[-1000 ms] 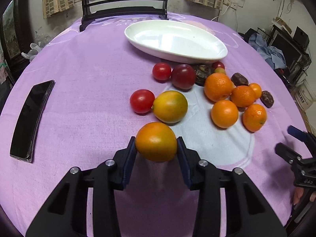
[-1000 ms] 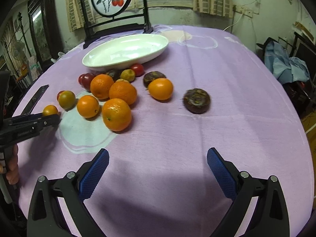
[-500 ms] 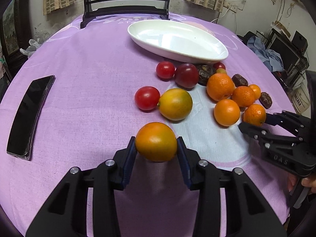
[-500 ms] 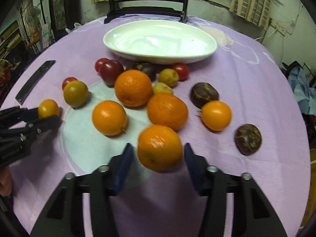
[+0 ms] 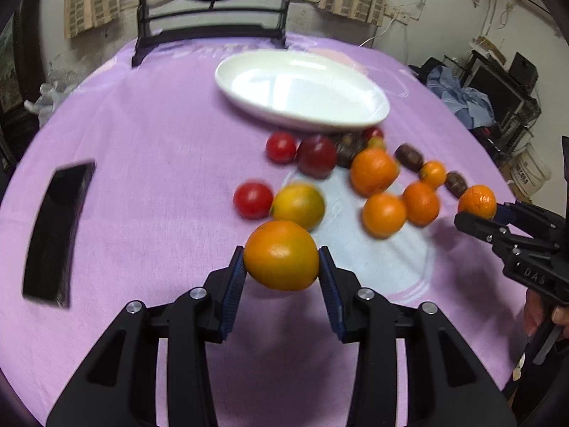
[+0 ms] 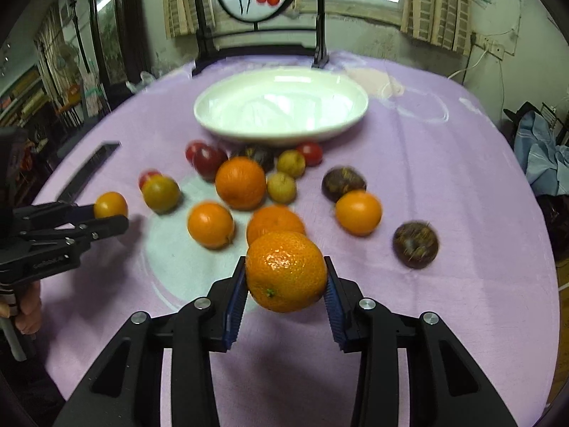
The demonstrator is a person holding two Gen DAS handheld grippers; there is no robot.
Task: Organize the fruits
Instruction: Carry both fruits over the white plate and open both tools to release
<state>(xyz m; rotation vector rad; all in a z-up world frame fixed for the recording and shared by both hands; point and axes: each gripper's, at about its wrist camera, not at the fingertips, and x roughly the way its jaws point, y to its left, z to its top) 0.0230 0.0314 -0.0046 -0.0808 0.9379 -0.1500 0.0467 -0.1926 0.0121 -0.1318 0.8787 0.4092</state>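
Loose oranges point(image 6: 242, 182), tomatoes point(image 5: 253, 200) and dark fruits point(image 6: 415, 244) lie clustered between grippers and white dish point(image 6: 281, 105) at far side. Left gripper point(image 5: 281, 267) clamps orange-yellow fruit point(image 5: 281, 254); right gripper point(image 6: 286, 281) clamps mandarin point(image 6: 286, 271), both off tabletop point(image 6: 444, 185). Black phone point(image 5: 57, 231) far left. Bare cloth right.

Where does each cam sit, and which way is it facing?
Left wrist: on the left hand-held gripper, looking down its fingers over the gripped orange-yellow fruit to the white dish; right hand-held gripper enters at right.
Right wrist: on the right hand-held gripper, over its mandarin, same heading; left hand-held gripper and a hand at left.
Shared: dish, loose fruit, purple cloth, black phone.
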